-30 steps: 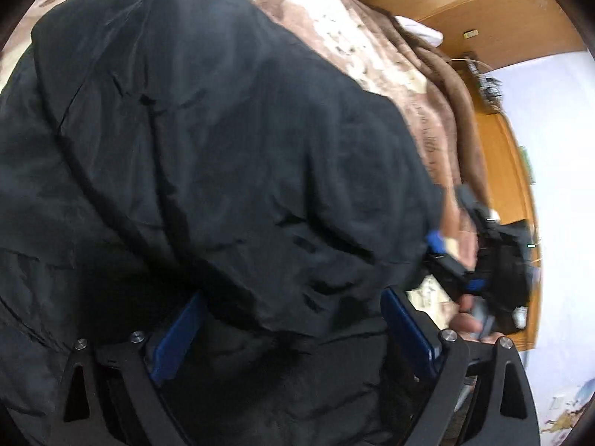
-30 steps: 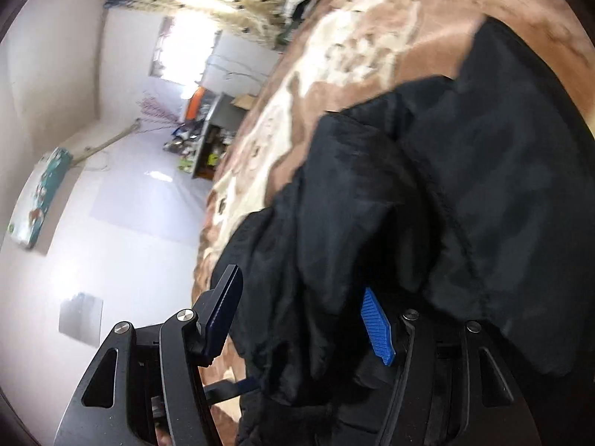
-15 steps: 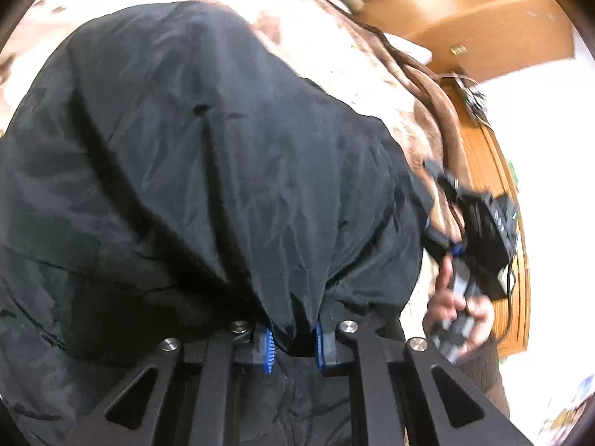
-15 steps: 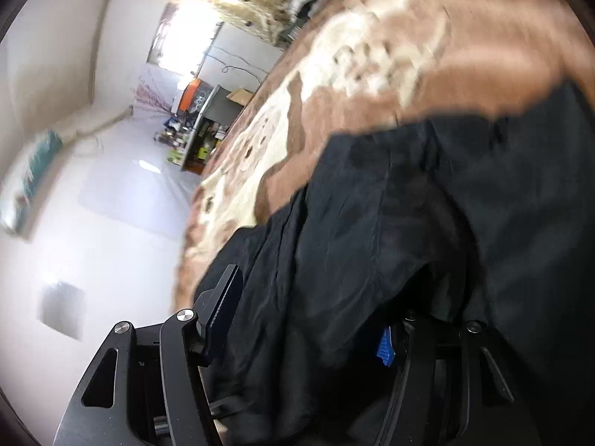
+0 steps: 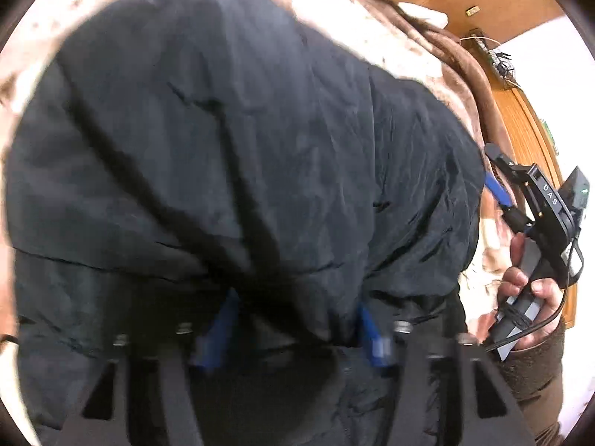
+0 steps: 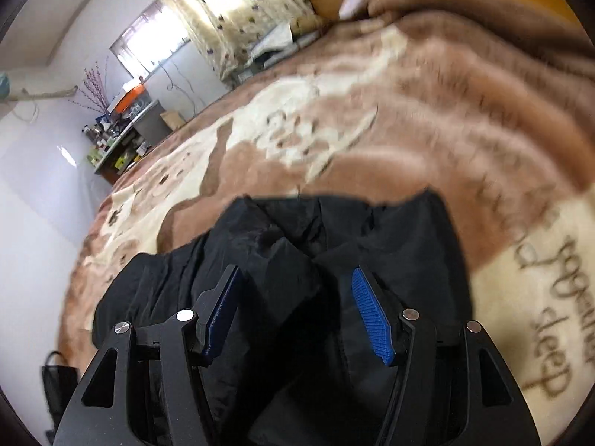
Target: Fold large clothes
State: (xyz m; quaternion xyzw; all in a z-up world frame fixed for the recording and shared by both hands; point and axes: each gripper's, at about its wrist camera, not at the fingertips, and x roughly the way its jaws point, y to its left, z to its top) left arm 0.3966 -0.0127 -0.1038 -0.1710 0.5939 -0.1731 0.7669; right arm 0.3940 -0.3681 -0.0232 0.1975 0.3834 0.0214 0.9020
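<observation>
A large black garment (image 5: 241, 148) lies bunched on a brown and cream blanket (image 5: 390, 41) that covers a bed. In the left wrist view it fills most of the frame. My left gripper (image 5: 297, 327) is low in that view, its jaws opening, with a hanging fold of the black cloth between the blurred blue pads. My right gripper (image 5: 496, 173) shows at the garment's right edge, held by a hand (image 5: 531, 290). In the right wrist view that right gripper (image 6: 297, 316) stands open above the garment (image 6: 390, 245). A ridge of cloth rises between its pads, clear of both.
The blanket (image 6: 334, 130) spreads far beyond the garment, with lettering on its right side. Wooden furniture (image 5: 520, 119) stands past the bed's edge. A curtained window (image 6: 230, 3) and a cluttered shelf (image 6: 115, 137) are across the room. A dark bag (image 6: 55, 375) sits by the bed.
The left gripper's jaws closed on a fold of black cloth half a second ago and have since spread apart. The right gripper has lifted and rolled; more blanket shows ahead of it.
</observation>
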